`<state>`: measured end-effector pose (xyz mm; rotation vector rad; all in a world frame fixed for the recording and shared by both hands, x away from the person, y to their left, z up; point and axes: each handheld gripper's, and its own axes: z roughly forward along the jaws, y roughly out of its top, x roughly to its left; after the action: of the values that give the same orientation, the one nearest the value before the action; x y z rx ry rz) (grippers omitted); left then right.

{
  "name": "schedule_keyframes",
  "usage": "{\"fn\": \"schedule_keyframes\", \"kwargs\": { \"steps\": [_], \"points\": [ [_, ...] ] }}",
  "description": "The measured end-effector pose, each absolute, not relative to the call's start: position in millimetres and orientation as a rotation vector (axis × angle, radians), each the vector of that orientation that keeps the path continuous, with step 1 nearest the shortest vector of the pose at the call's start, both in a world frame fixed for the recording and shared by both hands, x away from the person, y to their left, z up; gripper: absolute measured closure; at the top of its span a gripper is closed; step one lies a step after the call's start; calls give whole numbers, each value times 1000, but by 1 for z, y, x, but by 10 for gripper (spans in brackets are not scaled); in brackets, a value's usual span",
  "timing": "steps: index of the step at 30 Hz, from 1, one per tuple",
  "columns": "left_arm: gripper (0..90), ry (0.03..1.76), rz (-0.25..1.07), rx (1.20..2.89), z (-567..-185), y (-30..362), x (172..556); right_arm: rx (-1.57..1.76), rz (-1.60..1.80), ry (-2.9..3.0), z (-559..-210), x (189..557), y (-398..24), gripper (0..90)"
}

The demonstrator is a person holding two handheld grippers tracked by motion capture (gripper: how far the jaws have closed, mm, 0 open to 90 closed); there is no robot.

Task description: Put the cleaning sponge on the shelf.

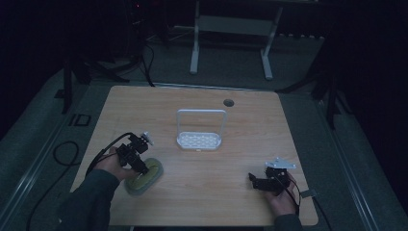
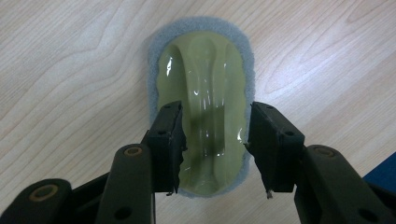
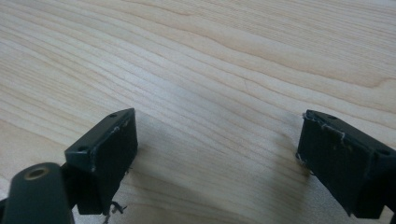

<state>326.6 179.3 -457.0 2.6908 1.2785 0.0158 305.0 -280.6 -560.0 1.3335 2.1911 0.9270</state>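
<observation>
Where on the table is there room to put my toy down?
Bare wood lies between the white rack and the right gripper, and along the far edge behind the rack. The near left is crowded: the left gripper straddles the sponge.

In the left gripper view, the two black jaws cover both long flanks of the sponge, so whether the pads press on it cannot be told. In the high view the left gripper hides part of that sponge, and the picture's lower edge cuts off both sleeves.
</observation>
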Motion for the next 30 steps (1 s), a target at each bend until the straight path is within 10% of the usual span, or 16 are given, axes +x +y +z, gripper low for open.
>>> {"fn": "schedule_keyframes", "kwargs": {
  "steps": [30],
  "points": [
    [710,1290,-47,2791,-473,173,339,1333,927,2191,-560,305,-281,116]
  ]
}}
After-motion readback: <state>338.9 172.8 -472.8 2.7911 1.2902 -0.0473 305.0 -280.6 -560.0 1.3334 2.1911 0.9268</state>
